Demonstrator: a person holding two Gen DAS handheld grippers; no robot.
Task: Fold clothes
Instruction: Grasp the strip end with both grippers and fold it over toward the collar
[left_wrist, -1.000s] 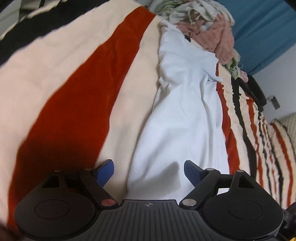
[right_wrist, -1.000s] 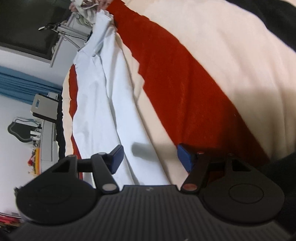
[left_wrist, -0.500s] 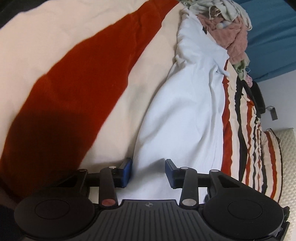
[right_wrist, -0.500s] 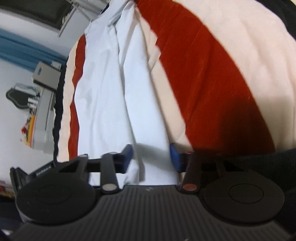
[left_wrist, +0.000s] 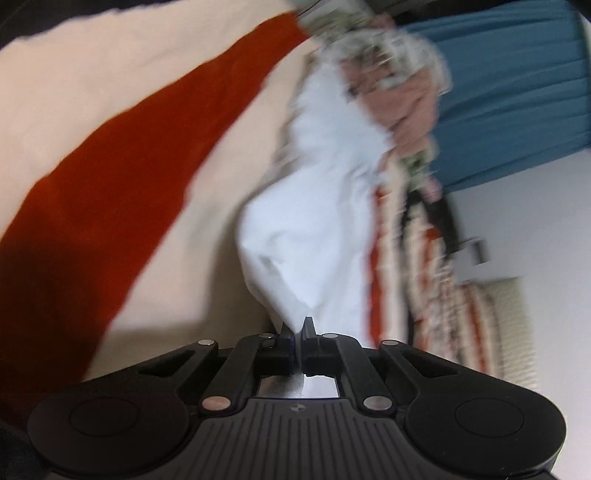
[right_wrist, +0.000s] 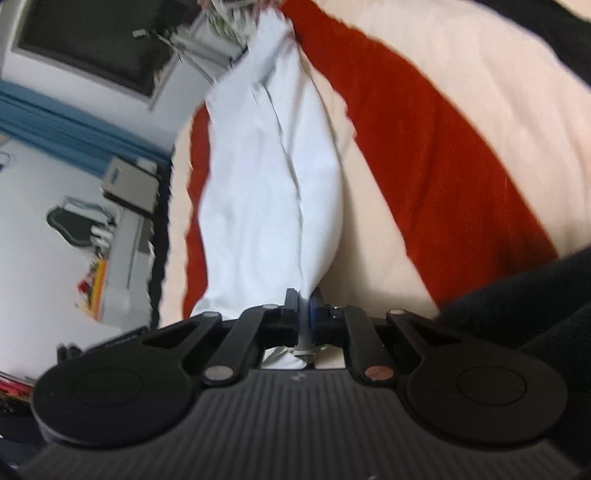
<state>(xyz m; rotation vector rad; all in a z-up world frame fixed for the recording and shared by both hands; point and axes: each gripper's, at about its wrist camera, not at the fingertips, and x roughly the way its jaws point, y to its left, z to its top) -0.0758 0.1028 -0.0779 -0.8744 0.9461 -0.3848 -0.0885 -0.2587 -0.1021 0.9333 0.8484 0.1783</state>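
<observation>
Left gripper (left_wrist: 298, 328): fingers pinched tight on the white garment (left_wrist: 317, 206).
Right gripper (right_wrist: 303, 306): fingers clamped on the same garment's hem.
Bed: striped blanket (right_wrist: 424, 155) underneath.

You are looking at a bed covered by a cream, red and black striped blanket (left_wrist: 122, 177). A pale blue garment (left_wrist: 317, 206) lies along mid-frame; a crumpled clothes pile (left_wrist: 399, 81) sits upper right.
</observation>
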